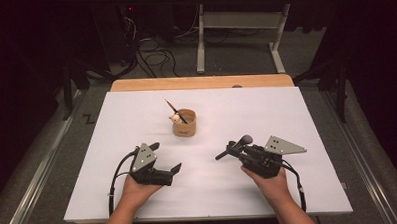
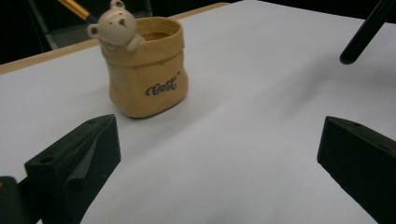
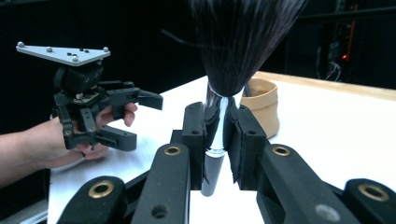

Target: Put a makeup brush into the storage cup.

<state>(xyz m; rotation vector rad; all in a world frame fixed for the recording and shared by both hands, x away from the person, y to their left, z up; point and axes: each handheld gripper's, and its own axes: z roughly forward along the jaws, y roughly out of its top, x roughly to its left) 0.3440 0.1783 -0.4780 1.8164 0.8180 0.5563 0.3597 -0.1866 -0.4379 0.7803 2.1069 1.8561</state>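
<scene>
A dark room with cables on a grey floor and a white-legged frame behind surrounds the bench (image 1: 309,188), a wooden top covered by a white sheet. Near the middle of the sheet, towards its far edge, stands a small tan ceramic pot shaped like a sack (image 1: 185,123), with a pale bear figure (image 2: 115,27) perched on its rim and dark lettering on its front. A thin dark-handled brush (image 1: 175,111) leans out of the pot, its upper end tilted away towards the far left in the high view.

The left gripper (image 1: 165,157) is held low over the sheet, near the front left and well apart from the pot. Its jaws stand wide, with nothing between them; in the left gripper view the pot appears beyond and between the two black jaws.

The right gripper (image 1: 231,150) is held at the front right, pointing towards the left. Its jaws are narrowed onto the shiny metal ferrule of a large black-bristled make-up brush (image 3: 219,112). In the right gripper view the bristle head rises above the pads and the black handle hangs below them. In the high view the brush lies across the gripper's tip, above the sheet and to the right of the pot, clear of it.
</scene>
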